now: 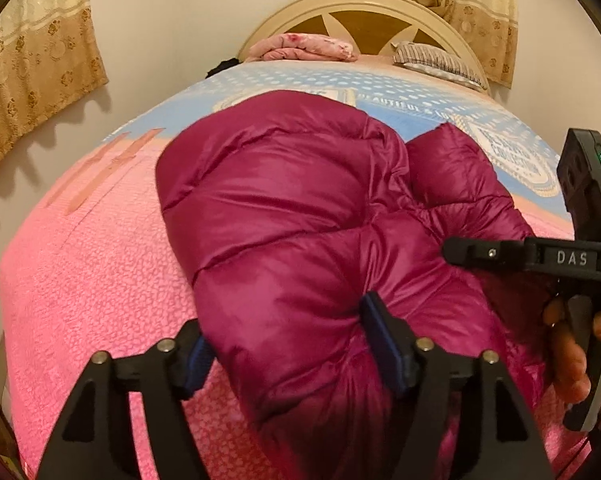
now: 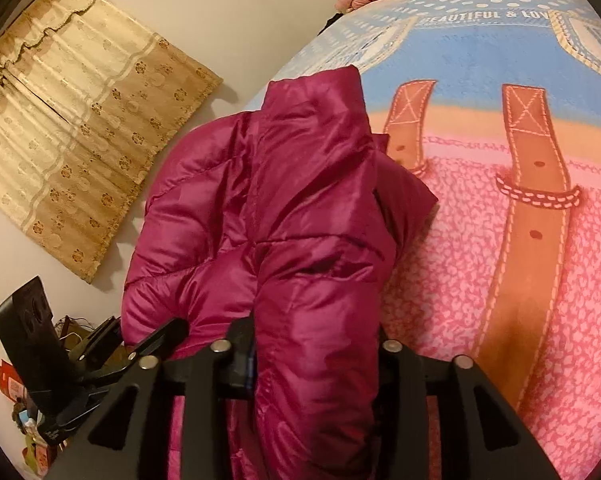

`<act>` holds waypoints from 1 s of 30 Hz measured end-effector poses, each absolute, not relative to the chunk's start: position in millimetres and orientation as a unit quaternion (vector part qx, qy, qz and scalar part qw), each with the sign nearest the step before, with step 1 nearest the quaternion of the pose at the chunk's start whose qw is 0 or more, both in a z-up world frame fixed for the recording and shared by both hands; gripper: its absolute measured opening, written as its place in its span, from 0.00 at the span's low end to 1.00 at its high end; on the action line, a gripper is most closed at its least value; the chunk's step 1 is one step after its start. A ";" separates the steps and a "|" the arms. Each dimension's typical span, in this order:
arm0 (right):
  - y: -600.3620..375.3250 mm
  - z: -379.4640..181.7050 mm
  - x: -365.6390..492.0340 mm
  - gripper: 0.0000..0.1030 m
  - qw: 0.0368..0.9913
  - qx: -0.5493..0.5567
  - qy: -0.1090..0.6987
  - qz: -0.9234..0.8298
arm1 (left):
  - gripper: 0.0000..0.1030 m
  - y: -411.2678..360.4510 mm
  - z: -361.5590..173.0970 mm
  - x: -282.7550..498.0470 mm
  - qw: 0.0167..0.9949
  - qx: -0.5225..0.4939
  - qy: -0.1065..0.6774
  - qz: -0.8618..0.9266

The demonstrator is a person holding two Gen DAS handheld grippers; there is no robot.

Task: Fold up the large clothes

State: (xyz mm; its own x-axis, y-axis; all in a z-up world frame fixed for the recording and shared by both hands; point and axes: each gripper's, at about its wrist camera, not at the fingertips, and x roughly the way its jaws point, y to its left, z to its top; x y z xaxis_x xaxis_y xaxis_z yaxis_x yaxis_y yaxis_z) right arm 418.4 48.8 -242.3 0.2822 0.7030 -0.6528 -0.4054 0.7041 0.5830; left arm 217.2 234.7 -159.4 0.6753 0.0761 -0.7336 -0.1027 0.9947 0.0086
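Note:
A shiny magenta puffer jacket (image 1: 300, 216) lies bunched on the bed with its near edge raised. My left gripper (image 1: 288, 340) is shut on a thick fold of the jacket's near edge, the cloth bulging between its blue pads. My right gripper (image 2: 316, 356) is shut on another fold of the jacket (image 2: 284, 200), which fills the space between its fingers. The right gripper also shows at the right in the left wrist view (image 1: 540, 258), with a hand on it. The left gripper shows at the lower left in the right wrist view (image 2: 100, 352).
The bed carries a pink and blue blanket (image 1: 100, 264) with brown strap prints (image 2: 536, 208). A folded pink cloth (image 1: 304, 46) and a striped pillow (image 1: 436, 62) lie by the headboard (image 1: 364, 8). Curtains (image 2: 80, 120) hang on the wall. Clutter sits on the floor (image 2: 24, 412).

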 end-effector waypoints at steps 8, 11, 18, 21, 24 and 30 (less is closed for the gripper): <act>20.3 -202.2 399.2 0.64 0.834 0.129 0.436 0.313 | 0.92 240.2 -119.5 180.8 0.937 0.027 0.340 0.081; 7.7 -172.4 379.6 0.64 0.853 0.124 0.400 0.310 | 0.92 236.0 -101.5 166.4 0.946 0.025 0.313 0.075; -12.7 -129.1 318.0 0.66 0.898 0.076 0.323 0.287 | 0.97 230.1 -69.5 149.8 0.961 0.013 0.267 0.068; -12.7 -118.1 297.5 0.67 0.906 0.061 0.307 0.283 | 0.97 227.3 -63.1 147.8 0.964 0.008 0.258 0.062; -14.7 -108.7 282.1 0.67 0.912 0.055 0.294 0.280 | 0.97 228.0 -57.5 143.4 0.967 0.005 0.248 0.058; -23.9 -93.7 263.1 0.68 0.917 0.061 0.281 0.277 | 0.97 224.5 -47.4 137.2 0.971 0.006 0.231 0.053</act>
State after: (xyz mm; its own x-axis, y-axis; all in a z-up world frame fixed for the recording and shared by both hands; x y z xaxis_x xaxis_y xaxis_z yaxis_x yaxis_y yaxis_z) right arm 263.1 -23.9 -93.7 0.6884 0.5420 -0.4820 -0.4729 0.8393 0.2683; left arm 137.2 224.5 -47.4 0.8875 0.1057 -0.4484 -0.1002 0.9943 0.0361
